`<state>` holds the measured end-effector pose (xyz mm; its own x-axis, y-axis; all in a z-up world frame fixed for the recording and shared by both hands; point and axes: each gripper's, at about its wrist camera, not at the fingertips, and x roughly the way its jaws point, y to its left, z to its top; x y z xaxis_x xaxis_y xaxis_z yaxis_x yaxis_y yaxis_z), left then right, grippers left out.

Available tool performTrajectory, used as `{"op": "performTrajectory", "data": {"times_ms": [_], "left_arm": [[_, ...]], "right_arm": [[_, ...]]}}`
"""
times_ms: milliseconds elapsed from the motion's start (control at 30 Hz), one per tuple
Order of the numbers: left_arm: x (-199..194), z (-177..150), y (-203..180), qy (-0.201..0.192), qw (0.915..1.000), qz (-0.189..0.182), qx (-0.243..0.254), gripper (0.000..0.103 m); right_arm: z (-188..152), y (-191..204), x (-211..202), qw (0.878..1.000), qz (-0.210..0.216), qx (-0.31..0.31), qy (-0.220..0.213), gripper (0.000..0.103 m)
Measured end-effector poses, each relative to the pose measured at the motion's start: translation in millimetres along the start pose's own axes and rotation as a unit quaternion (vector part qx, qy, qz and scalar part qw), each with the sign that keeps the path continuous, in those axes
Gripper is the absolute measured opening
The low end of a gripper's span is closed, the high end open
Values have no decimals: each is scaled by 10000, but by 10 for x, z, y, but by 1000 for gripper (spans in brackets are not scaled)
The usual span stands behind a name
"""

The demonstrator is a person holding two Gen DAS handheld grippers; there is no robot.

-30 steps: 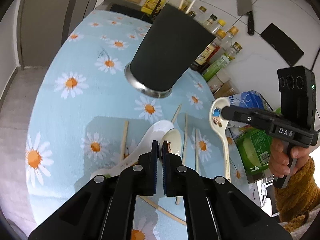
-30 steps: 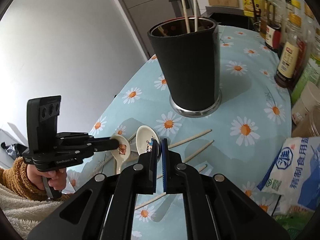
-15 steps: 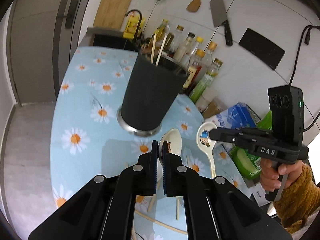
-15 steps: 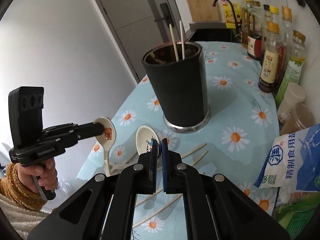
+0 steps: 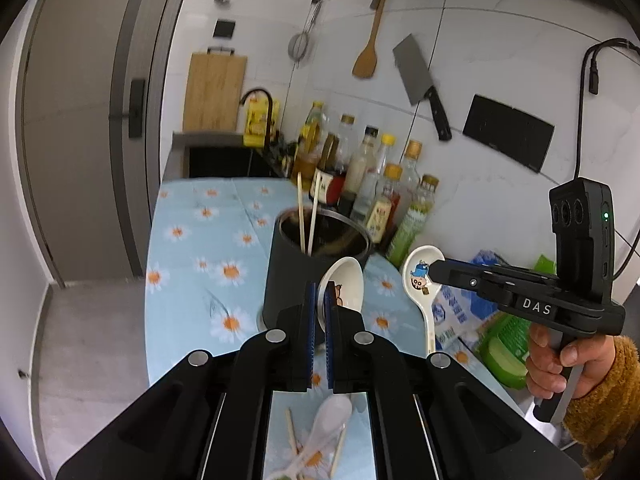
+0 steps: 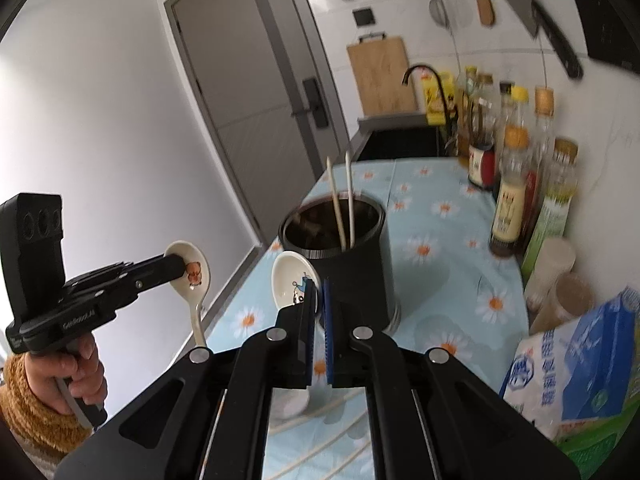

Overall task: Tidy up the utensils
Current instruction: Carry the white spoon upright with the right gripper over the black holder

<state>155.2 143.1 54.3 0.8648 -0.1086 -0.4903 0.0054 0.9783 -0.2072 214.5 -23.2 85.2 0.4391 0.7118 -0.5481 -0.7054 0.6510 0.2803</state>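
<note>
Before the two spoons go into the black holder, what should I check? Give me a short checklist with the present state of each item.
1. Left claw is shut on the bear spoon: ok.
2. Right claw is shut on the cartoon spoon: ok.
3. Black holder stands upright on the tablecloth: ok.
4. Holder mouth has room beside the two chopsticks: ok.
5. Both spoons are above the rim: cannot tell.
6. Spoon handles hang clear of each other: ok.
</note>
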Motion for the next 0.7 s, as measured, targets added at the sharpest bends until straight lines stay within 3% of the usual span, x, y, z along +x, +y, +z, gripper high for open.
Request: {"op": "performTrajectory", "data": {"times_ms": [700], "left_arm": [[157, 930, -35, -1027, 9900, 439, 856, 3]], "right_arm": [[855, 25, 71, 9884, -723, -373, -1283, 5]]}}
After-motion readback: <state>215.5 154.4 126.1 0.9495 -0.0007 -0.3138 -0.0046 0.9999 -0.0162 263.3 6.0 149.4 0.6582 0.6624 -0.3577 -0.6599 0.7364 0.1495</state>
